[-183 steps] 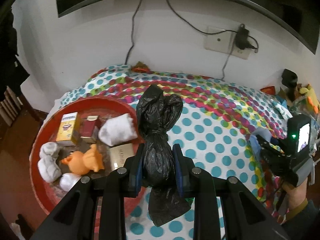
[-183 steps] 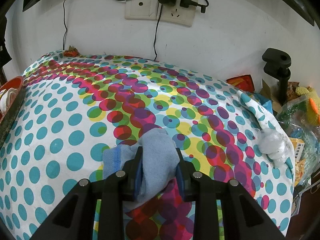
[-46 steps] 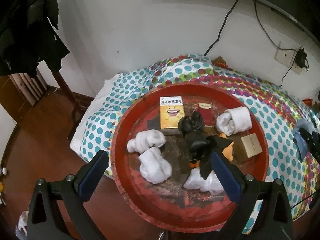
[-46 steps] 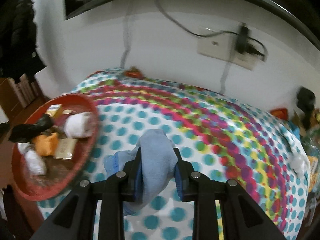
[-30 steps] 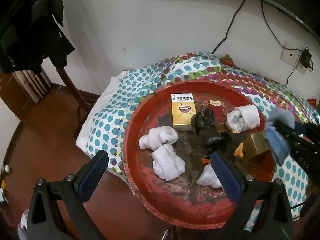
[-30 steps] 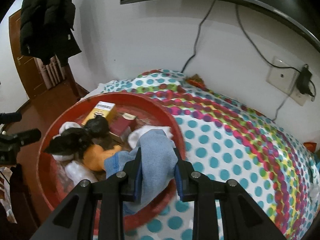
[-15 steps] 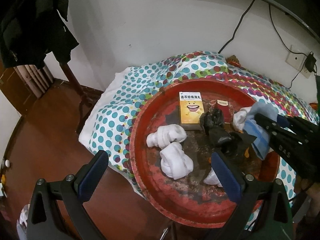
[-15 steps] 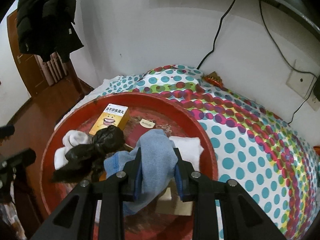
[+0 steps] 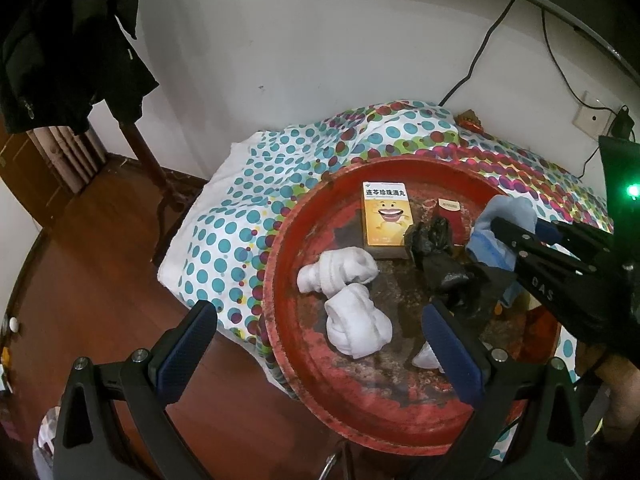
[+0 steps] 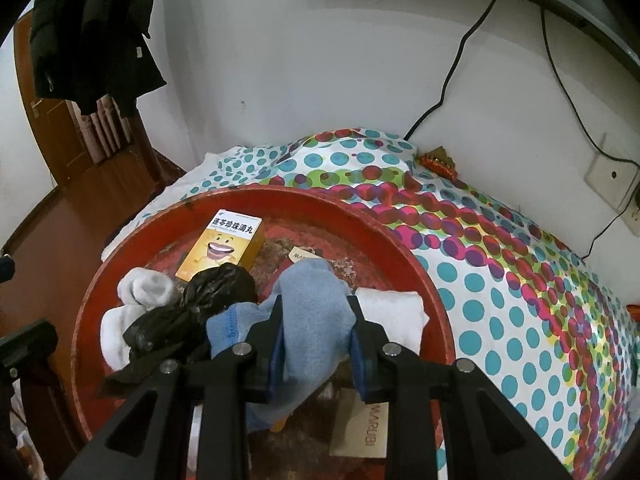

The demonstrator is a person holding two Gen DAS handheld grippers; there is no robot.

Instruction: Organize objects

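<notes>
The right gripper [image 10: 316, 340] clamped a blue cloth [image 10: 316, 304] above the red tray [image 10: 416, 272]; the left gripper [image 9: 320, 352] hung wide open, holding nothing.

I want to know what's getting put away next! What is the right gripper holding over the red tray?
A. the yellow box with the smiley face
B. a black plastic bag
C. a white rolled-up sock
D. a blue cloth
D: the right gripper has its fingers closed on the blue cloth above the red tray, while the black bag, yellow box and white sock lie in the tray.
</notes>
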